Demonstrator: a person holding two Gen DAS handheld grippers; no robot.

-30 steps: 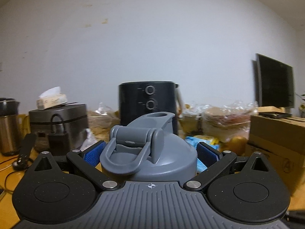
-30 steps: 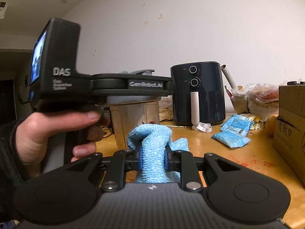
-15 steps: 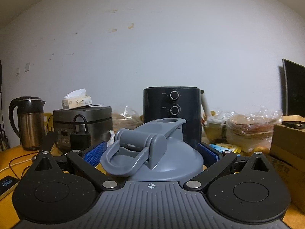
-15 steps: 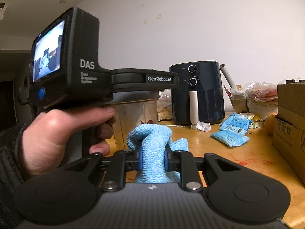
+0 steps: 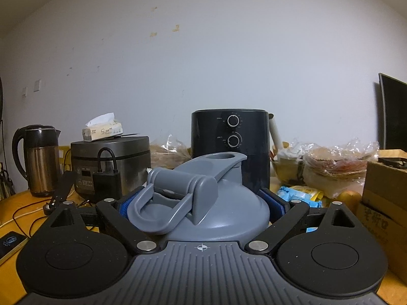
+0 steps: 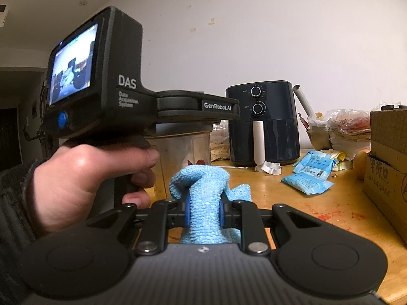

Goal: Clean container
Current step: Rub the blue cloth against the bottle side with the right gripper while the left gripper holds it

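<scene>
We note the left tool (image 5: 201,203) clamped wide around the grey-lidded container (image 5: 218,211) above the table (image 6: 330,203), and the right tool (image 6: 203,209) nearly closed, pinching a blue cloth (image 6: 203,193).

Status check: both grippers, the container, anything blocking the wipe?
Left gripper clamped on container's grey lid. Right gripper shut on blue cloth. Cloth not yet on container. Nothing seen between them.
</scene>
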